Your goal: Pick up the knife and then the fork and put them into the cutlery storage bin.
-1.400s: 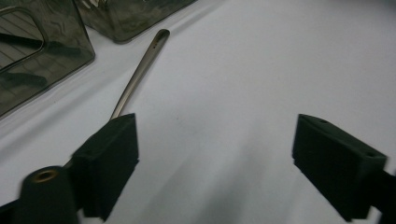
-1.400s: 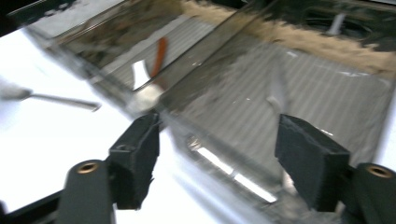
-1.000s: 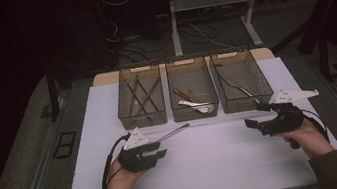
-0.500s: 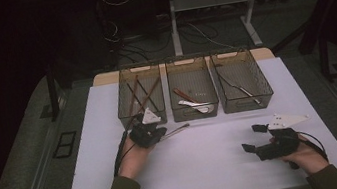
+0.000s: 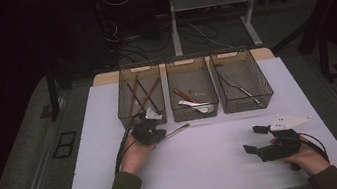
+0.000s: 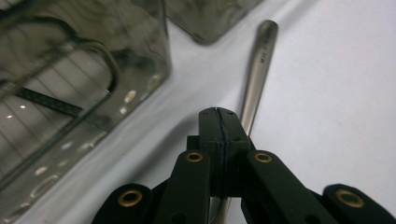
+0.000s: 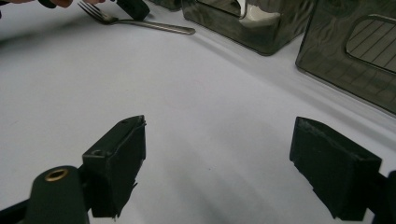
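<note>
A steel fork [image 5: 178,131] lies on the white table [image 5: 218,168] just in front of the bins, its handle pointing right. My left gripper [image 5: 161,135] sits over the fork's neck, its jaws pressed together around it. In the left gripper view the shut left gripper [image 6: 219,114] covers the fork, and the handle [image 6: 259,65] runs out beyond the tips. My right gripper [image 5: 255,139] rests low at the near right, open and holding nothing. The right gripper view shows that open gripper [image 7: 219,172] with bare table between its jaws, and the fork [image 7: 140,22] far off.
Three dark mesh bins stand in a row at the back. The left bin [image 5: 139,96] holds chopsticks, the middle bin [image 5: 193,96] a spoon and a brown-handled utensil, and the right bin [image 5: 241,83] a metal utensil. The left bin's wall [image 6: 84,70] is close beside my left gripper.
The left hand has moved forward and right to the fork, close to the bins. The right hand has drawn back and down toward the table's near edge.
</note>
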`<control>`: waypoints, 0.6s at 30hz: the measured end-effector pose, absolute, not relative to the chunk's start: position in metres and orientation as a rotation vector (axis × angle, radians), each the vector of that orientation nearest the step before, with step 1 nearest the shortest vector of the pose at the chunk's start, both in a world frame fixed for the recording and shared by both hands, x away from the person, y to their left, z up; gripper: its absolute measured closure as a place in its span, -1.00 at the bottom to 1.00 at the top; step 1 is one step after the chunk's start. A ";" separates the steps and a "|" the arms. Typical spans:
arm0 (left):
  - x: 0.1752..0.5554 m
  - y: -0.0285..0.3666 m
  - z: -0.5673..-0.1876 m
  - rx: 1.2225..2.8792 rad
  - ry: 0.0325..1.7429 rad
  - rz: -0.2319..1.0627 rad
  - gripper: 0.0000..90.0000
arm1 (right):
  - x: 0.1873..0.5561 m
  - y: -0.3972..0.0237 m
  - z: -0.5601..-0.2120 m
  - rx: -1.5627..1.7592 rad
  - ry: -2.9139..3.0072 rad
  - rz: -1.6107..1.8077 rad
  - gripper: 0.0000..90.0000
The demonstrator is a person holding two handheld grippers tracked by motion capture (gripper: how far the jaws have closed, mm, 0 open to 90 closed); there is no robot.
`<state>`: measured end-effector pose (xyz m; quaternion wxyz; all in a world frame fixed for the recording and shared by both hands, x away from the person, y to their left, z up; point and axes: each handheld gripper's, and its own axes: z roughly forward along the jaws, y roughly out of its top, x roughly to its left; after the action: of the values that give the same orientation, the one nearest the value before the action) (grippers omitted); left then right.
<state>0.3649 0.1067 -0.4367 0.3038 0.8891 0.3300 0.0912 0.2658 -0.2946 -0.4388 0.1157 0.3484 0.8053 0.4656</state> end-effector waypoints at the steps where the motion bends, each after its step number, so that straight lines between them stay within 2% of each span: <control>1: 0.363 0.106 -0.436 2.358 0.876 0.235 0.99 | 0.266 -0.295 -0.439 1.020 2.359 1.365 -0.60; 7: 0.351 0.106 -0.436 2.365 0.847 0.220 0.98 | 0.266 -0.296 -0.439 1.019 2.359 1.365 -0.60; 11: 0.348 0.112 -0.433 2.315 0.831 0.250 0.81 | 0.266 -0.297 -0.438 1.020 2.355 1.366 -0.60; 14: 0.345 0.114 -0.433 2.301 0.813 0.214 0.72 | 0.266 -0.297 -0.438 1.019 2.355 1.369 -0.60; 18: 0.343 0.112 -0.436 2.307 0.802 0.204 0.67 | 0.267 -0.297 -0.439 1.010 2.360 1.364 -0.60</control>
<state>0.3434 0.1118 -0.4365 0.3383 0.8858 0.3079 0.0784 0.2665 -0.2972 -0.4388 0.1170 0.3450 0.8063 0.4661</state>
